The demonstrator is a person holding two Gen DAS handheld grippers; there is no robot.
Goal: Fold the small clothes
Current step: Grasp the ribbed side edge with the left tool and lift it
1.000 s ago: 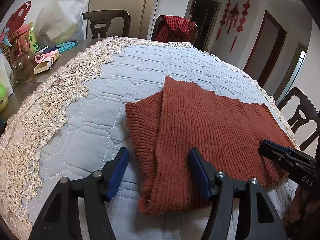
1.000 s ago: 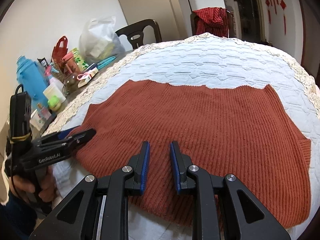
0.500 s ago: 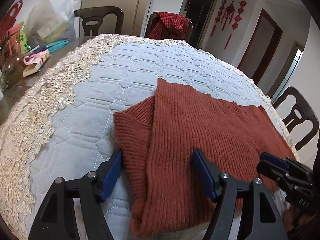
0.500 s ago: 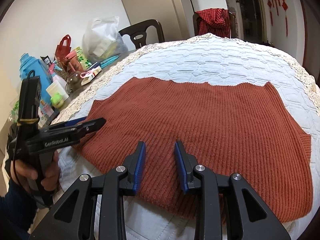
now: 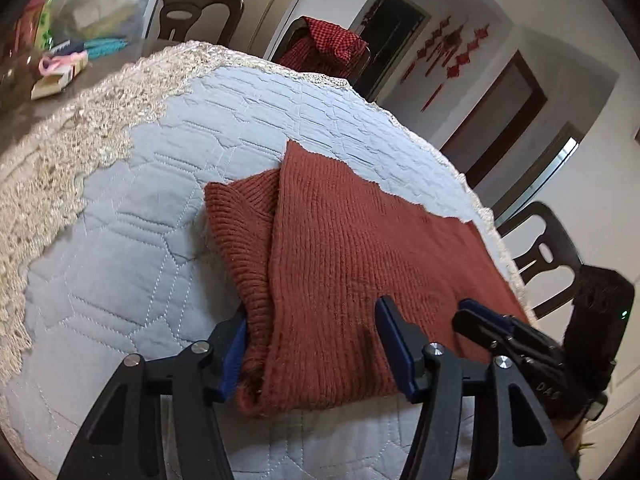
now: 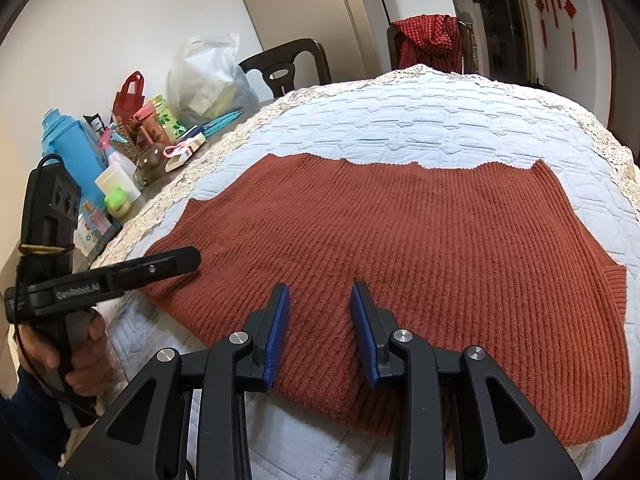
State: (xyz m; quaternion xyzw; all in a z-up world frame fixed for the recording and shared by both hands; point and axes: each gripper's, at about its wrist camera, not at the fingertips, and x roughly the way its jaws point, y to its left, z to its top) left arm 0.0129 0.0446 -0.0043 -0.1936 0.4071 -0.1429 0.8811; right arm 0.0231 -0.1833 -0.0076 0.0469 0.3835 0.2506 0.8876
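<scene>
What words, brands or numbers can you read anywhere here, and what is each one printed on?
"GenRobot.AI", somewhat blurred: side of the black left gripper, right wrist view.
"DAS": black body of the right gripper, left wrist view; it may be part of a longer word.
Print on the packets and bottles beside the table: too small to read.

1. A rust-red ribbed sweater [image 6: 400,260] lies spread flat on the pale quilted table cover [image 6: 440,120], which has a lace border.
2. The right gripper [image 6: 320,332] sits low over the sweater's near edge, its blue-padded jaws apart with knit showing between them.
3. The left gripper [image 6: 176,260] reaches in from the left, its tip over the sweater's left corner, held by a hand [image 6: 68,356].
4. A blue bottle [image 6: 74,148], a white plastic bag [image 6: 208,76] and small clutter crowd the table's left side.
</scene>
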